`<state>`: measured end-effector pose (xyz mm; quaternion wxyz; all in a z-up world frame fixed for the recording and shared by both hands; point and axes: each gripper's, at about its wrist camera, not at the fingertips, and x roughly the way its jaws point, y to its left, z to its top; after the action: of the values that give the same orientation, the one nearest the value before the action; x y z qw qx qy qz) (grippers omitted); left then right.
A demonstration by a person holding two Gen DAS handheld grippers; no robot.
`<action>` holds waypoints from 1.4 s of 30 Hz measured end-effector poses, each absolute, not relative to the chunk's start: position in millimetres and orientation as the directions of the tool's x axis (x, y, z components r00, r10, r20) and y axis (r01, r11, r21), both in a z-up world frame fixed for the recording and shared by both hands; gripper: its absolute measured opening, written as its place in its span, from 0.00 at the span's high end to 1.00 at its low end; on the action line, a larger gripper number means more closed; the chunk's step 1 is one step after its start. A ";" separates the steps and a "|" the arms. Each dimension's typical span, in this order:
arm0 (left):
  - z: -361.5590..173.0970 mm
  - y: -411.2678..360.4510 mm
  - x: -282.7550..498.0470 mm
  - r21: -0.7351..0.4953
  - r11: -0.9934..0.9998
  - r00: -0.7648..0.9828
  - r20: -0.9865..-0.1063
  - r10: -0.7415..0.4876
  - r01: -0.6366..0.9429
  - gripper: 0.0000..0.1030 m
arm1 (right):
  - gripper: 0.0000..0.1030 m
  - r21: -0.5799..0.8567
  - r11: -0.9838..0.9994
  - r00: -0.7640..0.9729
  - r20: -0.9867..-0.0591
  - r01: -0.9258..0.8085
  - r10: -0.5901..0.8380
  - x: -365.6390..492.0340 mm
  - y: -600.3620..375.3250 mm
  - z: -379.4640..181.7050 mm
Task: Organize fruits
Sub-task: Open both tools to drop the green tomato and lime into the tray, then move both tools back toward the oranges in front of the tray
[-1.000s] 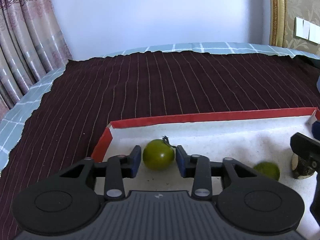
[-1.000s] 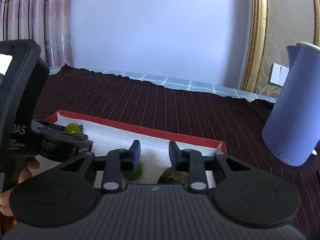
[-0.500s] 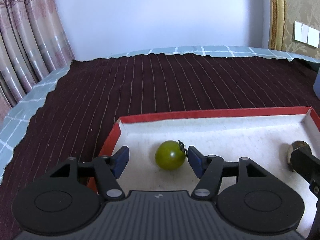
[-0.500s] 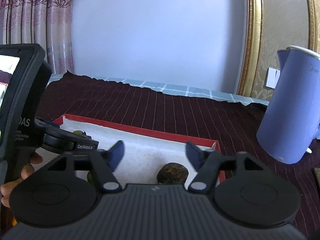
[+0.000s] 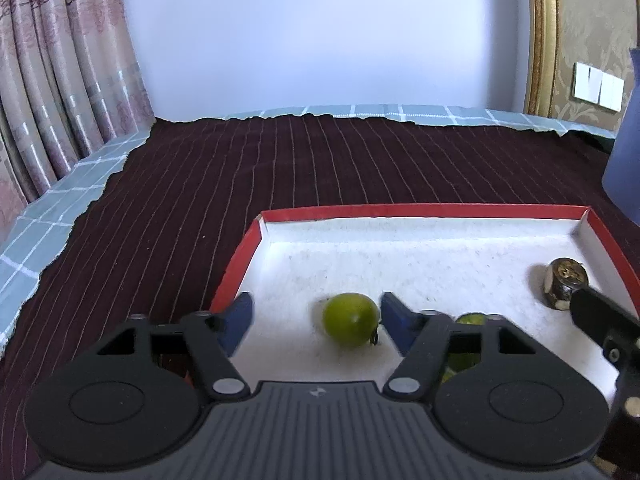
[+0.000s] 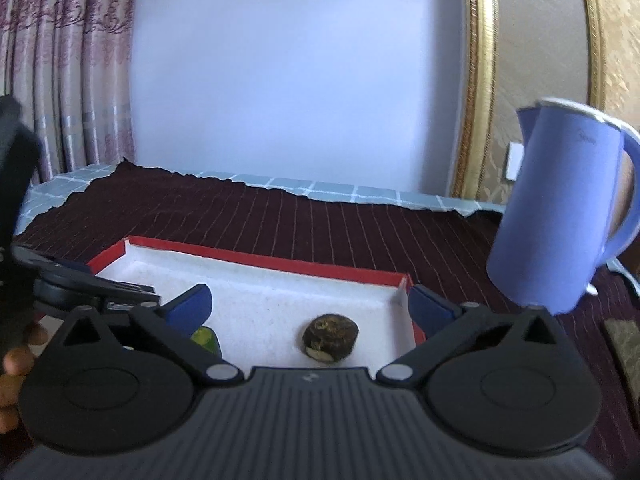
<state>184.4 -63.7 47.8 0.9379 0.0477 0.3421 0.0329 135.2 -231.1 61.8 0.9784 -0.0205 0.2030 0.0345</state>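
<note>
A red-rimmed tray [image 5: 424,211] with a white floor is set on a dark striped cloth [image 5: 280,168]. A green tomato [image 5: 351,325] is seen lying on the tray floor near its left wall, between the blue pads of the left gripper [image 5: 316,318]; the jaws are opening and neither pad presses on it, though the right pad is just beside it. The tomato's stem is pointed toward the near right, so its axis lies roughly level. A second green fruit [image 5: 470,320] is mostly hidden behind the gripper's right finger. A brown fruit [image 6: 329,337] is found near the tray's right wall, between the wide, opening jaws of the right gripper [image 6: 310,304], untouched; its long axis cannot be told. A blue kettle [image 6: 560,208] stands to the far right.
</note>
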 end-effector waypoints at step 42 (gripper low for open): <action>40.9 -48.6 86.4 0.054 0.998 0.831 -0.556 0.013 0.020 0.13 | 0.00 -0.005 0.999 0.941 -0.336 -0.042 0.038 31.6 -258.0 36.8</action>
<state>86.4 -48.6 40.9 0.9563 0.0285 0.2909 -0.0016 31.6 -258.0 36.8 0.9852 -0.0061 0.1703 0.0205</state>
